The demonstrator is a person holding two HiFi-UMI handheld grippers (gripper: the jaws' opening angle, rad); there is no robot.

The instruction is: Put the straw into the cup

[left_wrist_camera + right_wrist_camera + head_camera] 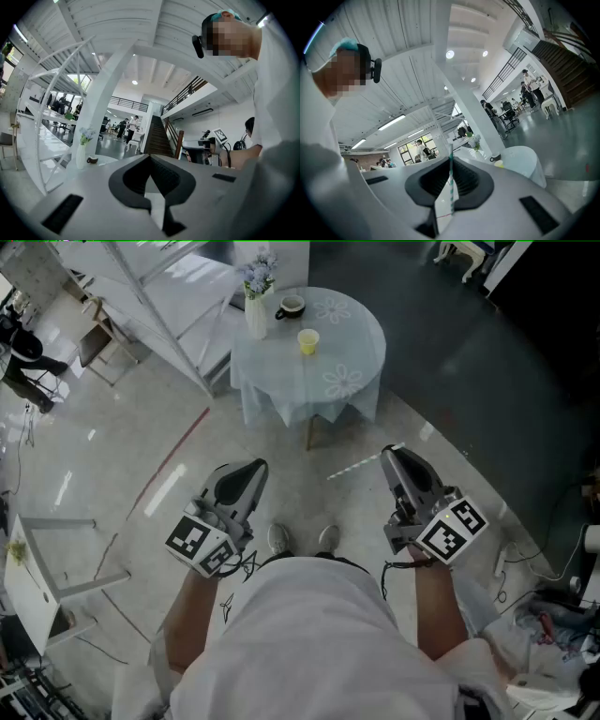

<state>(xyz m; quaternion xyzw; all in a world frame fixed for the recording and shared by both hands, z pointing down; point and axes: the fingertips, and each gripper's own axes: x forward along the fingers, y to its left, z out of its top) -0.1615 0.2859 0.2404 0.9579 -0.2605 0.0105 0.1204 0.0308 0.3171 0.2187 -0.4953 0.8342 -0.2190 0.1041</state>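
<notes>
Left claw (249, 471) is clenched with nothing in it; its own view (150, 158) shows the pads meeting at the tip. That view also catches the vase (81, 155) and mug (92, 160) on the table (110, 161), well ahead.

Head view: the round table (361, 352) stands ahead on the floor, well apart from both claws. On it, left to right: vase (256, 315), mug (291, 307), yellow cup (307, 341).

Right claw (389, 454) is clenched on the straw (356, 466), which pokes out leftward over the floor. Only the right claw's own view (450, 161) shows the straw's (450, 187) green-white stripes. It shows the cup (499, 163) too, far off.
</notes>
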